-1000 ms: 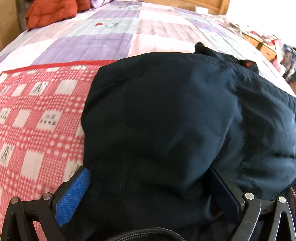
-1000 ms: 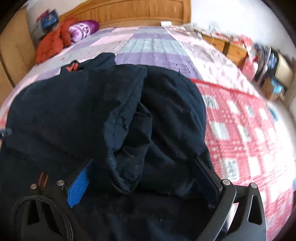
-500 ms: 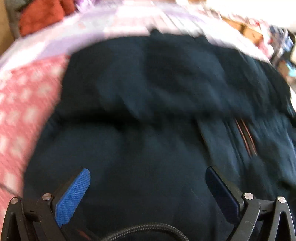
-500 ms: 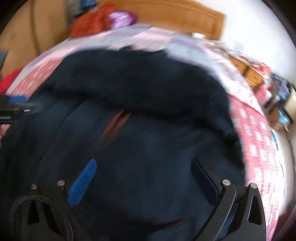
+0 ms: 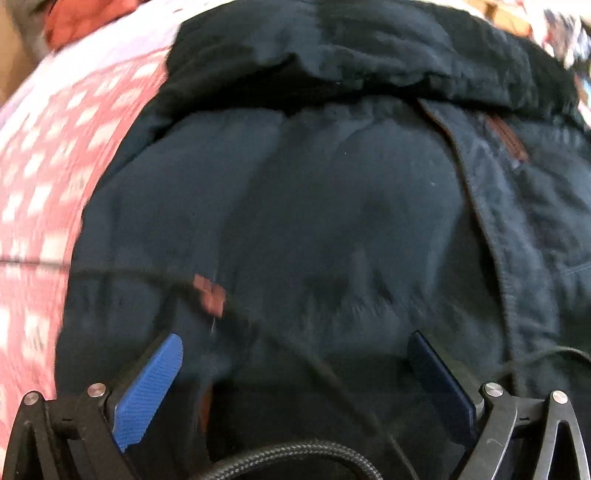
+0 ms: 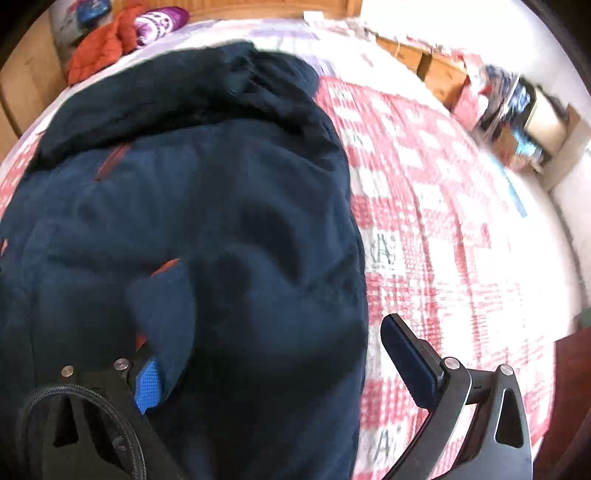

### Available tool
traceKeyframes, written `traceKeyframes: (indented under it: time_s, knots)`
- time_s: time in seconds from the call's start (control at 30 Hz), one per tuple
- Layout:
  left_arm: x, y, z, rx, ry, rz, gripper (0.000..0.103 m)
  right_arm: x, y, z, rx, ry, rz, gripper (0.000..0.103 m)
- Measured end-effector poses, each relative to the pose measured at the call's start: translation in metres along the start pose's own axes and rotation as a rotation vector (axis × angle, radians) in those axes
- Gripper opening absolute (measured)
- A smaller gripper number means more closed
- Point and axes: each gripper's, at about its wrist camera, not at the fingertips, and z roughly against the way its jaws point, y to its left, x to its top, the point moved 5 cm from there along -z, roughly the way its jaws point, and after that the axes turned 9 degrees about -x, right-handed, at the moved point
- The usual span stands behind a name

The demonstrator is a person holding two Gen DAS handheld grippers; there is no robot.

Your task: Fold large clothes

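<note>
A large navy padded jacket [image 5: 332, 221] lies on the bed and fills the left wrist view. Its far part is folded over into a thick dark roll [image 5: 369, 55], and a brown zipper [image 5: 506, 140] runs down at the right. A thin cord with a reddish toggle [image 5: 210, 295] crosses the cloth. My left gripper [image 5: 295, 358] hovers open over the jacket's near part. In the right wrist view the jacket [image 6: 203, 221] covers the left half. My right gripper [image 6: 277, 365] is open at the jacket's right edge, with a flap of cloth draped over its left finger [image 6: 147, 387].
The red-and-white checked bedspread [image 6: 443, 221] lies bare to the right of the jacket and also to its left [image 5: 44, 147]. An orange garment [image 6: 99, 51] and a purple item [image 6: 159, 20] sit near the headboard. Cluttered boxes [image 6: 517, 107] stand beside the bed.
The bunched jacket that filled both jaws a second ago now lies folded over at the far side. Both grippers have drawn back toward the near hem, and the frames are blurred.
</note>
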Motion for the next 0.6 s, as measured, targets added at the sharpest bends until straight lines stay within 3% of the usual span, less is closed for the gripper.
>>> traceKeyframes:
  time_s: [0.1,0.23,0.37,0.6]
  knots:
    - [-0.025,-0.005,0.009,0.025,0.006,-0.007,0.101,-0.03,0.013,0.026,0.027,-0.036,0.037,0.103]
    - [-0.066,0.0,0.021,0.021,0.024,0.06,0.101,-0.087,0.012,0.043,-0.016,0.011,0.05,0.103]
    - [-0.093,0.0,0.026,0.047,0.053,0.082,0.101,-0.14,-0.002,0.06,0.007,0.074,0.03,0.103]
    - [-0.14,-0.019,0.057,0.08,0.123,0.015,0.101,-0.203,-0.033,0.089,-0.037,0.157,-0.009,0.103]
